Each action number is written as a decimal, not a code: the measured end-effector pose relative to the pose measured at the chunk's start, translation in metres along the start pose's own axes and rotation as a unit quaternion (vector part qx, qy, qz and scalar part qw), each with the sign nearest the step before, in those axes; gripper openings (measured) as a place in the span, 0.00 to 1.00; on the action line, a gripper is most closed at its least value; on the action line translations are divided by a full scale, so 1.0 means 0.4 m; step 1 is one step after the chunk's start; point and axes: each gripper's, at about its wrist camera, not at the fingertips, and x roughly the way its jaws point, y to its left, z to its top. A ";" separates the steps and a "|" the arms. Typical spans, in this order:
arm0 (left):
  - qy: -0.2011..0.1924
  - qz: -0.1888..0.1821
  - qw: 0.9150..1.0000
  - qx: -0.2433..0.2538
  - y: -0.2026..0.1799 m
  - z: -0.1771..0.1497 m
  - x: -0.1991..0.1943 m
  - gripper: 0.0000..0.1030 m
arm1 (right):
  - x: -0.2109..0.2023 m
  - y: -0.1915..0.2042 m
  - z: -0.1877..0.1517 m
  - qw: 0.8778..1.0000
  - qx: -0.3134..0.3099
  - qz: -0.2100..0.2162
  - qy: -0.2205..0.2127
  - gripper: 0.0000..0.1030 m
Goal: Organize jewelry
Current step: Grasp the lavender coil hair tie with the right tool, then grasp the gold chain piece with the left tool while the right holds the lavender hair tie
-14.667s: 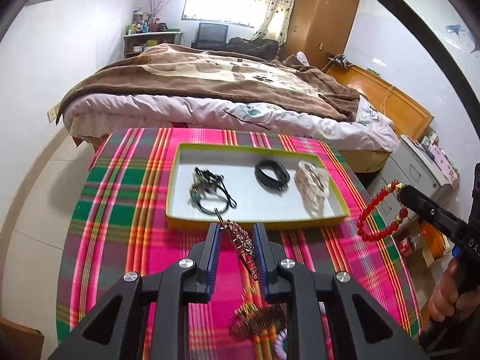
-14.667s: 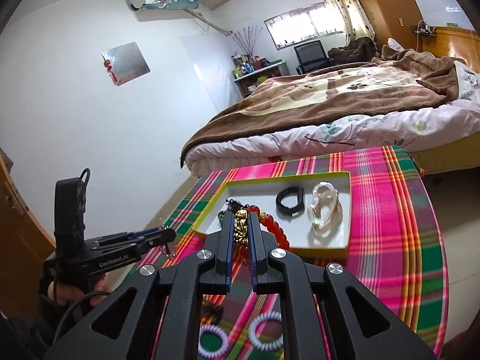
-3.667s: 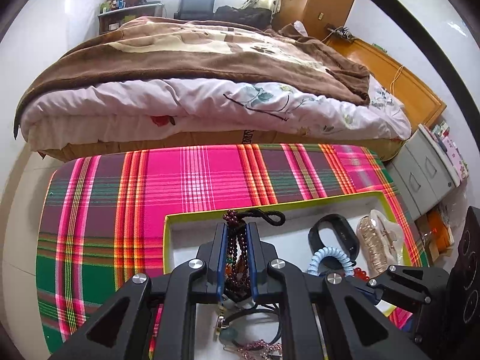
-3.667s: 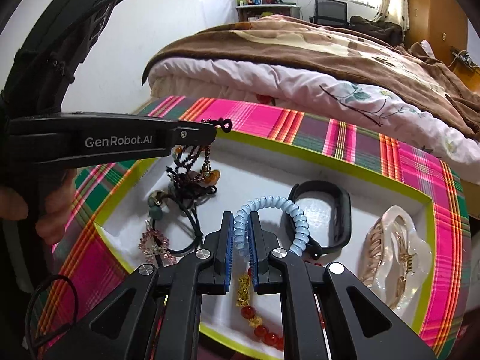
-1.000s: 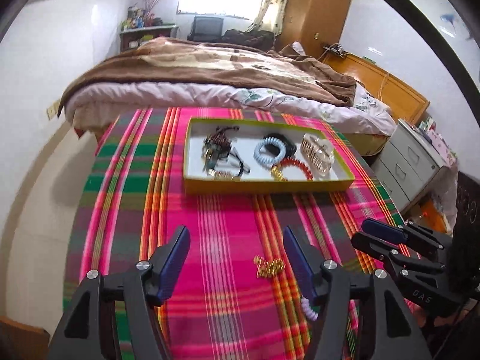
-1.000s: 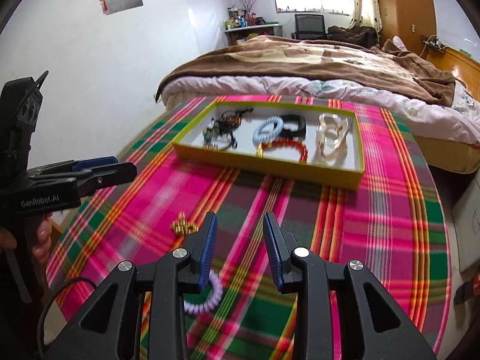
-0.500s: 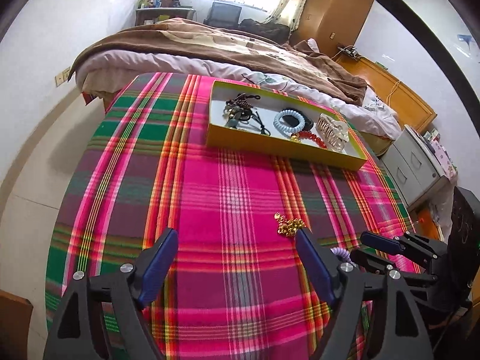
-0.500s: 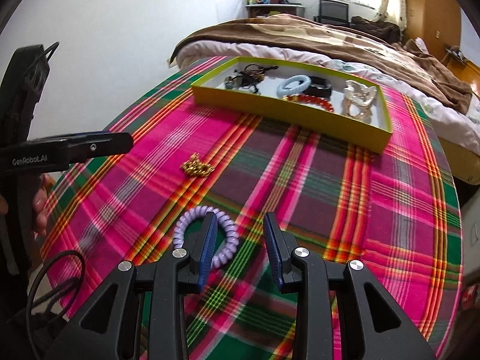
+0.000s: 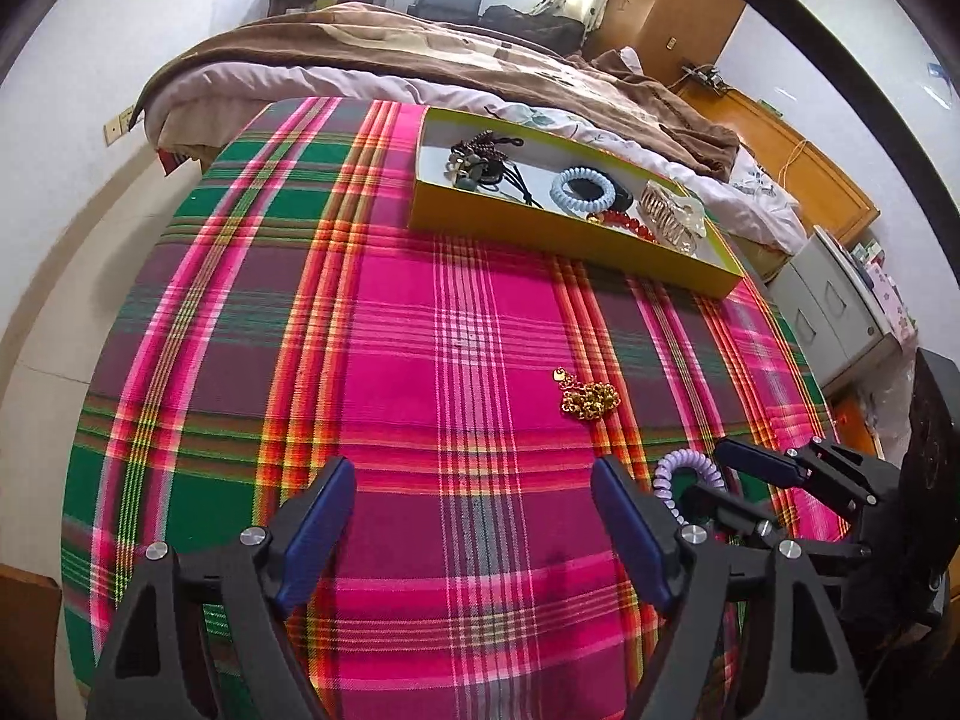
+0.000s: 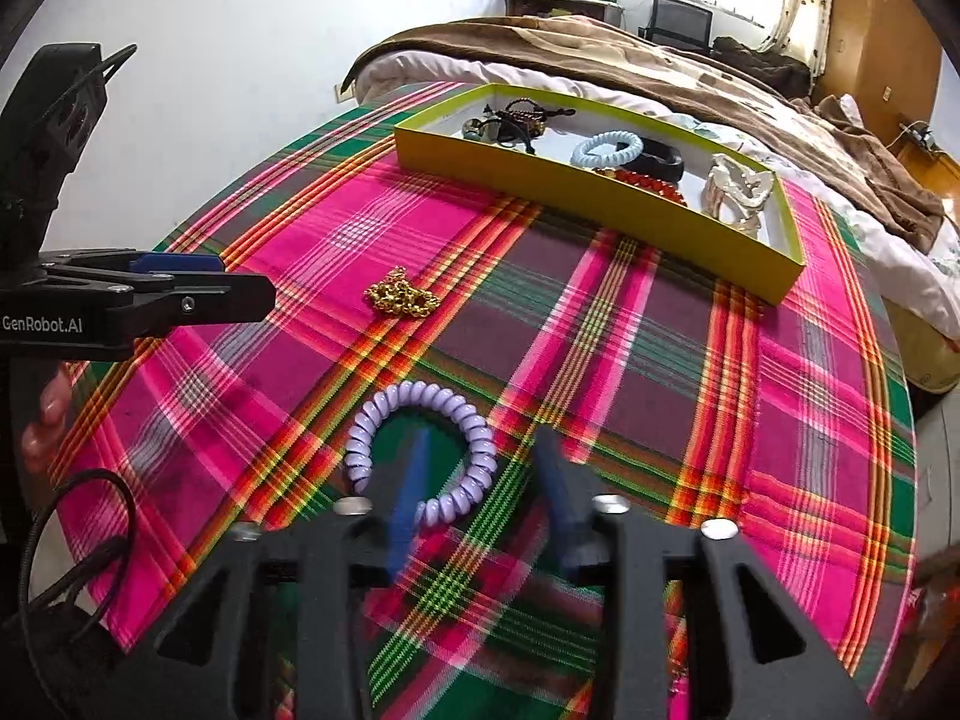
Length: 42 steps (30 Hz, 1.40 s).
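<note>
A yellow-green tray (image 9: 558,231) (image 10: 576,189) at the far side of the plaid table holds several pieces: dark beaded strands, a pale blue coil band (image 9: 582,189), a black band, red beads and a clear claw clip (image 10: 738,192). A gold chain (image 9: 589,397) (image 10: 401,299) lies loose on the cloth. A lilac coil band (image 10: 423,444) (image 9: 684,477) lies near the front edge. My right gripper (image 10: 483,480) is open, low over the lilac band, one finger inside its ring. My left gripper (image 9: 474,531) is wide open and empty, short of the gold chain.
The plaid tablecloth (image 9: 420,330) covers the table. A bed with a brown blanket (image 9: 420,54) stands just behind the table. Grey drawers (image 9: 840,312) stand to the right. The left gripper (image 10: 150,294) shows at the left in the right wrist view.
Both grippers have moved forward and lower toward the table. The right gripper has come down over the lilac coil band. The left gripper stays wide open.
</note>
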 end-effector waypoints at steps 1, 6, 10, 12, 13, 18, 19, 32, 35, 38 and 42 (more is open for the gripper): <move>0.001 0.000 1.000 0.001 -0.002 0.001 0.002 0.78 | -0.001 -0.002 0.001 1.000 0.000 0.000 0.000 0.14; -0.001 0.001 1.000 0.007 -0.017 0.012 0.007 0.78 | -0.007 -0.011 -0.007 1.000 0.002 0.005 -0.007 0.10; 0.002 0.003 1.000 0.014 -0.031 0.017 0.016 0.78 | -0.015 -0.031 -0.014 1.000 0.019 0.004 -0.015 0.10; 0.005 0.004 1.000 0.016 -0.035 0.018 0.022 0.78 | -0.021 -0.045 -0.017 0.999 0.028 0.002 -0.020 0.10; 0.006 0.005 1.000 0.018 -0.038 0.019 0.025 0.78 | -0.024 -0.051 -0.017 0.999 0.032 0.002 -0.022 0.10; 0.007 0.004 0.999 0.034 -0.063 0.027 0.040 0.78 | -0.050 -0.086 -0.018 0.998 0.053 -0.001 -0.039 0.10; 0.007 0.003 0.999 0.039 -0.070 0.030 0.047 0.78 | -0.056 -0.094 -0.019 0.997 0.058 -0.004 -0.043 0.10; -0.006 0.047 0.991 0.127 -0.157 0.047 0.119 0.74 | -0.100 -0.174 -0.043 0.992 0.101 -0.023 -0.065 0.10; -0.012 0.055 0.988 0.146 -0.169 0.045 0.123 0.64 | -0.102 -0.179 -0.041 0.992 0.104 -0.021 -0.067 0.10; -0.018 0.050 0.986 0.157 -0.176 0.044 0.122 0.51 | -0.100 -0.180 -0.042 0.992 0.104 -0.019 -0.067 0.10; -0.021 0.048 0.985 0.162 -0.185 0.043 0.122 0.33 | -0.097 -0.183 -0.043 0.992 0.105 -0.018 -0.066 0.10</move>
